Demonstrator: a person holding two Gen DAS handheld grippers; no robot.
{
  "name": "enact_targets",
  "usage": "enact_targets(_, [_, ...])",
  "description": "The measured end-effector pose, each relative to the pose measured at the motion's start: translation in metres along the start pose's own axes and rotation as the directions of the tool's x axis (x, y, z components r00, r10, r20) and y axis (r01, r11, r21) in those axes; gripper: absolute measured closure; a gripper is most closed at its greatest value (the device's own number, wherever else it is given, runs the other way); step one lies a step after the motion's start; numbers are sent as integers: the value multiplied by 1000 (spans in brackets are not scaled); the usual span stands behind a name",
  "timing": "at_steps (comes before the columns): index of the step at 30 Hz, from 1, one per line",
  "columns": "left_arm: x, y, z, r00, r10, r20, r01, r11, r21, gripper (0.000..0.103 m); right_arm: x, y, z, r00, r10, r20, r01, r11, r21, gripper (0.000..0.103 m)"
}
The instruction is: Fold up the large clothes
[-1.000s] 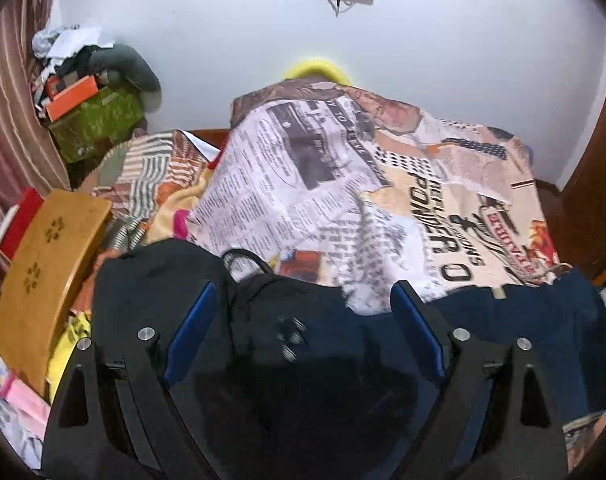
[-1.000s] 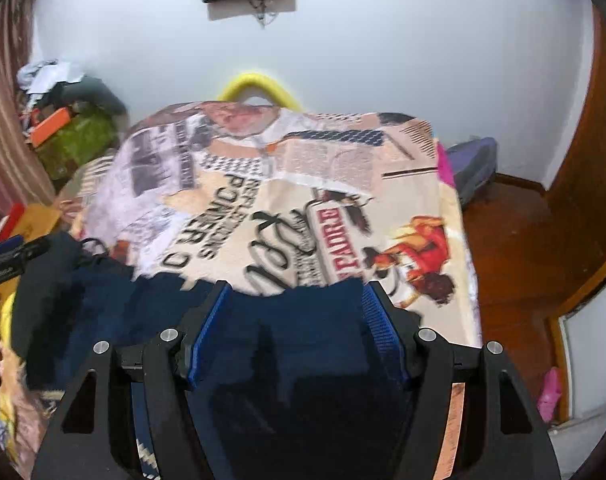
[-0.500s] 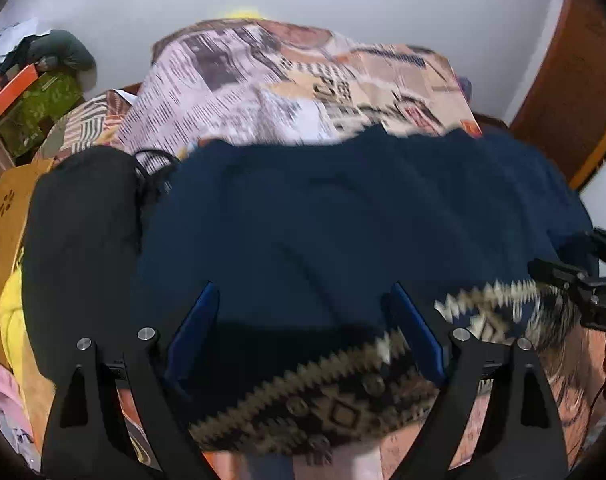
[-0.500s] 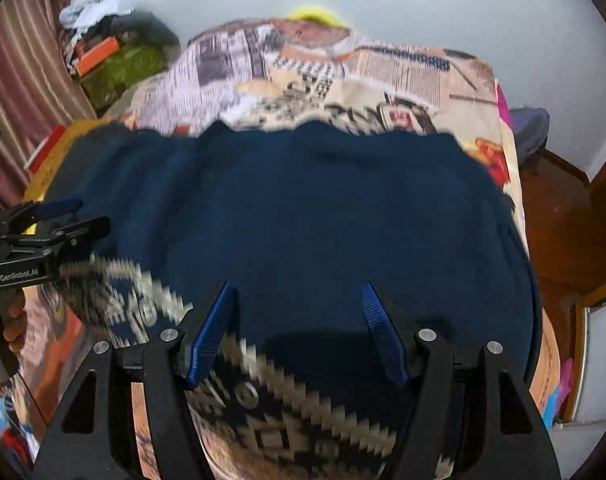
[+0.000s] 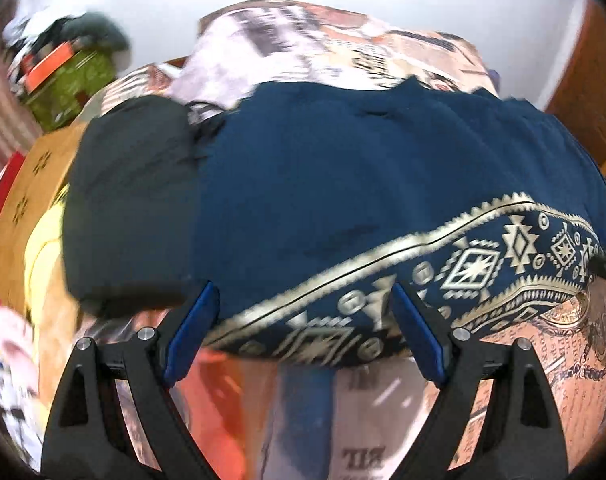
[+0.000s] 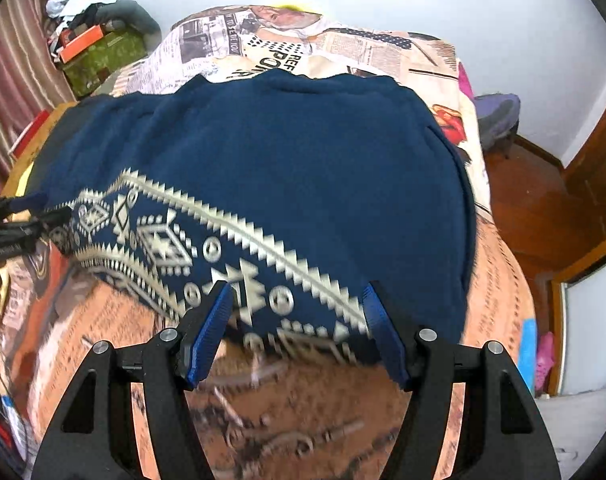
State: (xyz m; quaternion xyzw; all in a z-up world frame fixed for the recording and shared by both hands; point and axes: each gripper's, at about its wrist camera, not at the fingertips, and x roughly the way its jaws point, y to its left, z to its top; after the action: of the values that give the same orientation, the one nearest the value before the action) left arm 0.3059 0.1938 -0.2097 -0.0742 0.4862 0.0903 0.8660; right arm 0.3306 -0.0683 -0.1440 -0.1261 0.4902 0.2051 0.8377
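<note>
The navy garment (image 6: 303, 184) lies spread across the bed (image 6: 499, 292), patterned hem toward the near edge. Both hand-held grippers, left (image 5: 303, 336) and right (image 6: 299, 328), hover released over the hem. Gripping one layer only could drag the fold askew.

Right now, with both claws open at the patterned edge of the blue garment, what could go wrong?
The blue garment overlaps the black garment at its left; the left claw might drag both. The patterned border already lies wavy, so uneven pulls could skew the fold. The right claw could pinch the bedsheet too.
</note>
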Motion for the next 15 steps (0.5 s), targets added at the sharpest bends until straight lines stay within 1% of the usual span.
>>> enact_targets(2, [-8, 15, -7, 1000, 7, 7, -7, 998, -56, 15, -8, 1, -5, 1000, 1, 9, -1, 1000, 3, 39])
enact_targets(4, [-16, 32, -13, 1000, -1, 18, 4, 993, -115, 15, -17, 2, -6, 1000, -4, 29, 4, 1000, 4, 39])
enact_targets(5, [-21, 42, -17, 1000, -10, 28, 14, 987, -162, 15, -21, 3, -7, 999, -8, 38, 8, 1000, 3, 39])
enact_targets(6, [-25, 53, -21, 999, -25, 40, 33, 974, -223, 15, -24, 4, -7, 999, -11, 48, 11, 1000, 2, 39])
enact_targets(7, [-26, 60, -26, 998, -43, 49, 54, 963, -264, 15, -26, 5, -8, 998, -13, 56, 13, 1000, 3, 39])
enact_targets(9, [-26, 76, -35, 994, -91, 63, 108, 929, -355, 15, -31, 8, -7, 997, -14, 72, 14, 1000, 5, 39])
enact_targets(12, [-17, 89, -48, 987, -145, 71, 162, 878, -450, 15, -34, 13, -6, 996, -9, 89, 9, 1000, 5, 39])
enact_targets(13, [-12, 92, -52, 983, -169, 73, 183, 859, -478, 15, -35, 15, -5, 996, -4, 94, 3, 1000, 5, 39])
enact_targets(15, [1, 94, -59, 967, -243, 80, 248, 815, -524, 15, -33, 18, -2, 995, 11, 100, -12, 1000, 9, 39])
